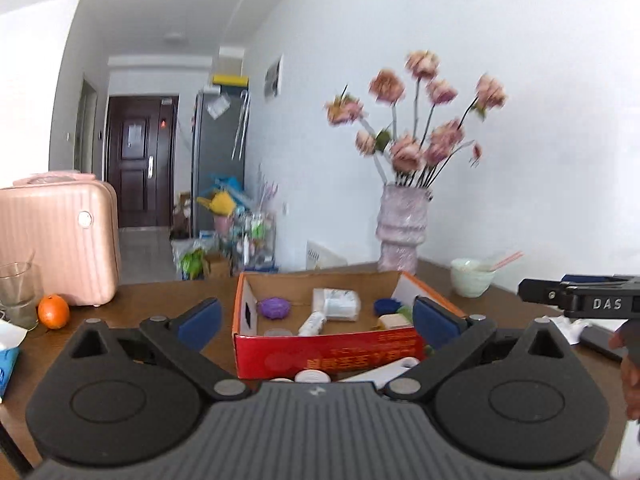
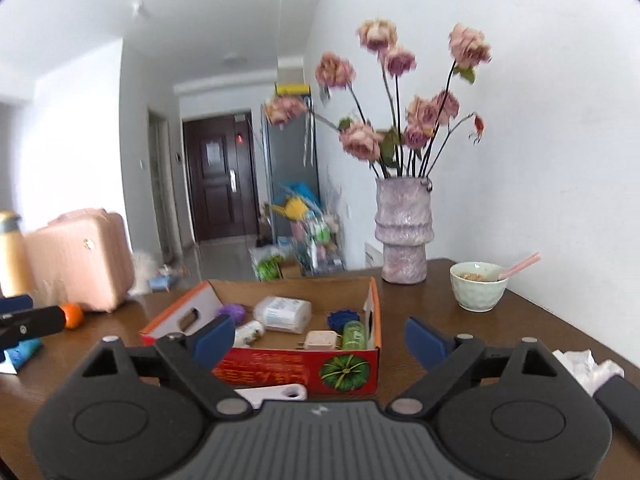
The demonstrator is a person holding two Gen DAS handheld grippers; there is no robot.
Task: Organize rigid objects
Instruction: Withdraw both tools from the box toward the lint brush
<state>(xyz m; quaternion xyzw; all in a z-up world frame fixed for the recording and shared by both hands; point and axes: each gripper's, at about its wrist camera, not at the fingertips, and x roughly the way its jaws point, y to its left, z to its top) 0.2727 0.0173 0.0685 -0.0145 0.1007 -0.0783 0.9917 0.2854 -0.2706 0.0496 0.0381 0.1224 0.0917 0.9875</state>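
A red cardboard box (image 1: 320,350) (image 2: 280,372) sits on the brown table (image 1: 140,300) (image 2: 480,332). It holds a purple ball (image 1: 273,307) (image 2: 232,312), a white packet (image 1: 335,304) (image 2: 283,314), a white tube (image 1: 312,323) (image 2: 248,332), a blue lid (image 1: 386,305) (image 2: 341,317), a beige block (image 1: 394,321) (image 2: 321,341) and a green bottle (image 2: 354,334). A white flat piece (image 1: 384,372) (image 2: 276,394) and white round caps (image 1: 313,377) lie in front of the box. My left gripper (image 1: 318,320) is open and empty before the box. My right gripper (image 2: 320,336) is open and empty too.
A pink vase of flowers (image 1: 398,232) (image 2: 404,232) stands behind the box. A bowl with a pink spoon (image 1: 472,278) (image 2: 478,286) is at the right. An orange (image 1: 53,311) (image 2: 73,315), a glass (image 1: 16,294), a pink suitcase (image 1: 60,240) (image 2: 80,256) stand left. Crumpled tissue (image 2: 586,366) lies right.
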